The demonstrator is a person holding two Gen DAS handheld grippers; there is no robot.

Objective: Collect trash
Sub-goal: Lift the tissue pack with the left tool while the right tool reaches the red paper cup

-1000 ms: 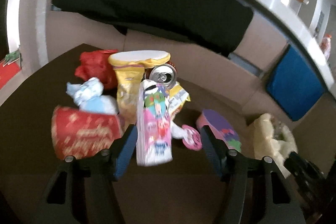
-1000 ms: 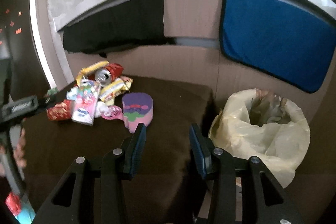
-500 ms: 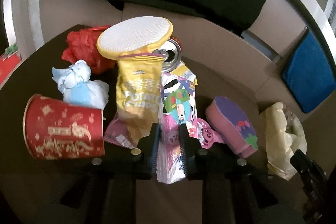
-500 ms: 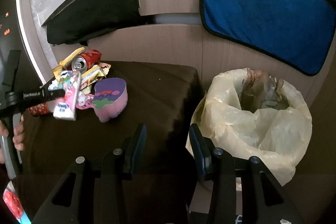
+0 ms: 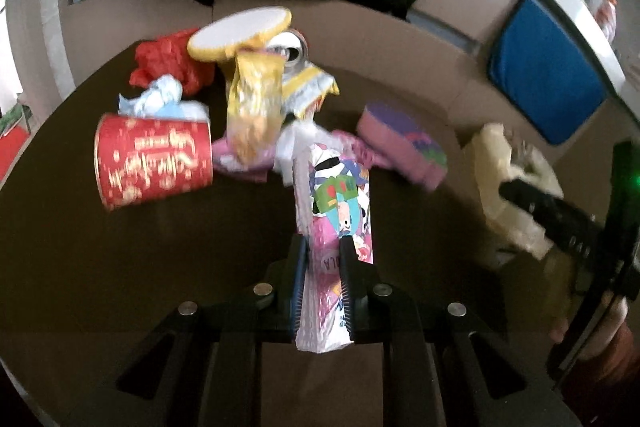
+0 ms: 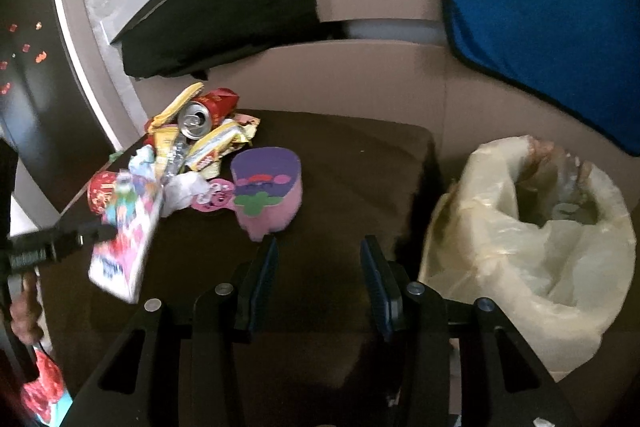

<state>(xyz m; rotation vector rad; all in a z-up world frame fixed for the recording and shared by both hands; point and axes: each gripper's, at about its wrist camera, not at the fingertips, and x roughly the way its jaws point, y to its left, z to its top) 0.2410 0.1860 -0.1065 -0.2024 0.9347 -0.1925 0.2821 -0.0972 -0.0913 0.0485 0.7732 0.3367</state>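
Barely begun: one pink snack packet (image 5: pixel 340 227) pinched in the left tool (image 5: pixel 323 259), jaws just closed on its lower half, lifted clear of the dark tabletop (image 5: pixel 120 267); nothing yet dropped into the lined bin (image 6: pixel 532 227). Still heaped at 11 to 12 o'clock of that tool: red cup (image 5: pixel 154 159), yellow chip bag (image 5: pixel 252 107), can (image 5: pixel 290 49), purple box (image 5: pixel 404 143); right tool (image 6: pixel 318 267) wide open, empty, bin at its 2 o'clock.

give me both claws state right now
left claw: shut on the pink carton, lifted off the pile.
right claw: open, holding nothing, over the brown table.
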